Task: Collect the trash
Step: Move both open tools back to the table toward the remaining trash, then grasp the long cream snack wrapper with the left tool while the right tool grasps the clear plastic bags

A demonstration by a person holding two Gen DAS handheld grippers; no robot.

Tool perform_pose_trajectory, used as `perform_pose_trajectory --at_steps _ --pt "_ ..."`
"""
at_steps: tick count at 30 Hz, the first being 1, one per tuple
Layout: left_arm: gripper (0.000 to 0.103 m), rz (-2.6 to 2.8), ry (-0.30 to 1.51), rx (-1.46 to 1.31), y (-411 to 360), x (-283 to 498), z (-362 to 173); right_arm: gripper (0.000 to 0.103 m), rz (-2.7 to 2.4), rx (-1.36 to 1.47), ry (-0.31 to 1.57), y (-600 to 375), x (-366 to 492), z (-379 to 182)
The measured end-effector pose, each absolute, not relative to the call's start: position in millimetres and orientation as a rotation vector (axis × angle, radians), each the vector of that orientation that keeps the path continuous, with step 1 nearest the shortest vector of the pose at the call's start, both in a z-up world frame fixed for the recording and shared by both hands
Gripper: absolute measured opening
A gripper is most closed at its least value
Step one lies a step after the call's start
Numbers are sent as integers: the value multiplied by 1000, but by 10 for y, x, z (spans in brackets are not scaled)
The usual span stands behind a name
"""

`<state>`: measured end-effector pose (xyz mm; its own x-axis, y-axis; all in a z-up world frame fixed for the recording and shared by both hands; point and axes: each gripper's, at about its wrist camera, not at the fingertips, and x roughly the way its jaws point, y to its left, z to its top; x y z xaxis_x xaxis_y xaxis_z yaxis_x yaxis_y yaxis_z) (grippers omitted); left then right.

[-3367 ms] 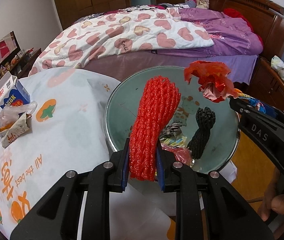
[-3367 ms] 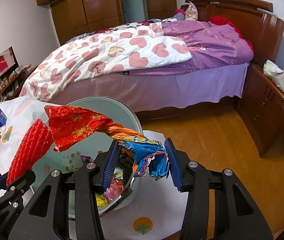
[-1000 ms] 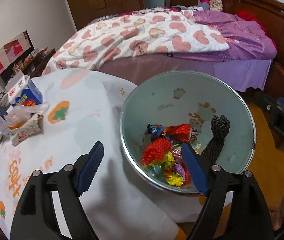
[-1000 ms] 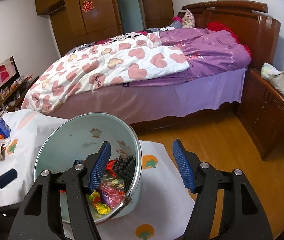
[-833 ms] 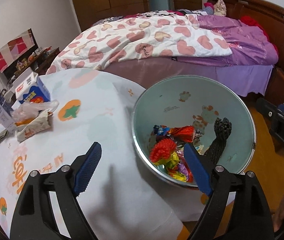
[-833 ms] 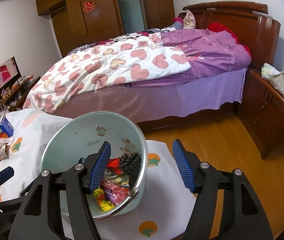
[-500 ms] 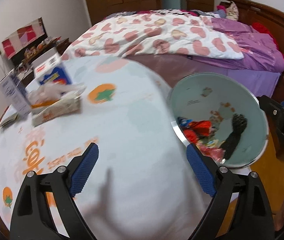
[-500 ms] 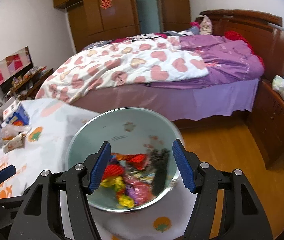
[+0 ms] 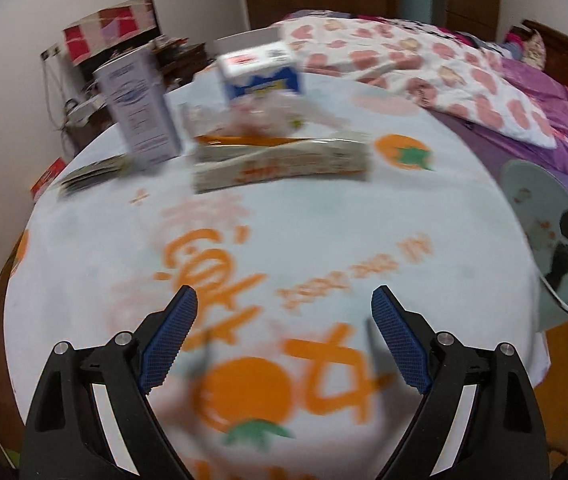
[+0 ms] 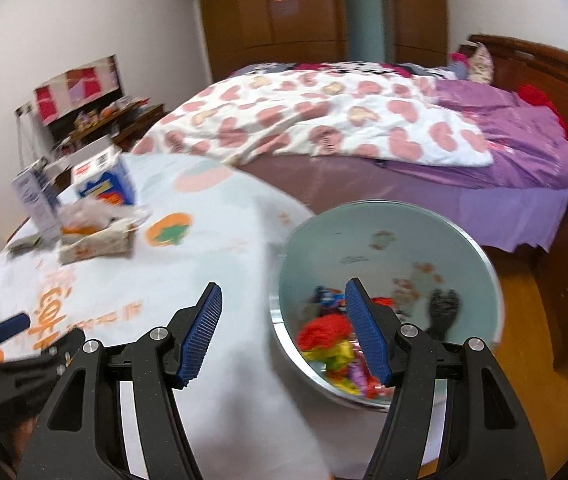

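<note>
We see a bedroom with white walls [image 10: 84, 20], a dark wooden wardrobe [image 10: 304, 12] far back, a bed [image 10: 504, 148] right, and wood flooring [image 10: 520, 300].

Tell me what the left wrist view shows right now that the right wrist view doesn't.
Left only: a flat booklet-like item lying beside the white carton. Right only: the colourful trash inside the bin, and the wardrobe. Both show the blue-and-white box, the crumpled wrapper on the tablecloth, and an open, empty claw: left claw, right claw.
</note>
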<state>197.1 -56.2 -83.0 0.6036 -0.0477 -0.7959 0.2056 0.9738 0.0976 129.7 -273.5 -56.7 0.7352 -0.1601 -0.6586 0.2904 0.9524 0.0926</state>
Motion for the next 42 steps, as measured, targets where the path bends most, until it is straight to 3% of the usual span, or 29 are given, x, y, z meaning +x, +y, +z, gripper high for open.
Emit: perform_pose_trajectory --at_steps 4,11,19,21,28,42 --pt "74 -118 915 165 -300 2208 -820 64 -210 181 724 -2577 1419 -598" --pt "72 -179 872 120 -100 2817 -778 64 -212 168 736 -2536 1585 -615" --pt "68 -285 941 52 -173 3390 -952 64 -250 164 747 -2654 1678 -665" --pt "53 -324 950 29 -194 3402 -983 64 -258 162 756 -2675 1690 -696" --pt "17 -365 909 104 -216 3161 -1005 64 -258 171 763 -2680 1683 -736" --pt "11 -249 869 91 587 2251 -748 64 -192 156 740 -2541 1722 -639"
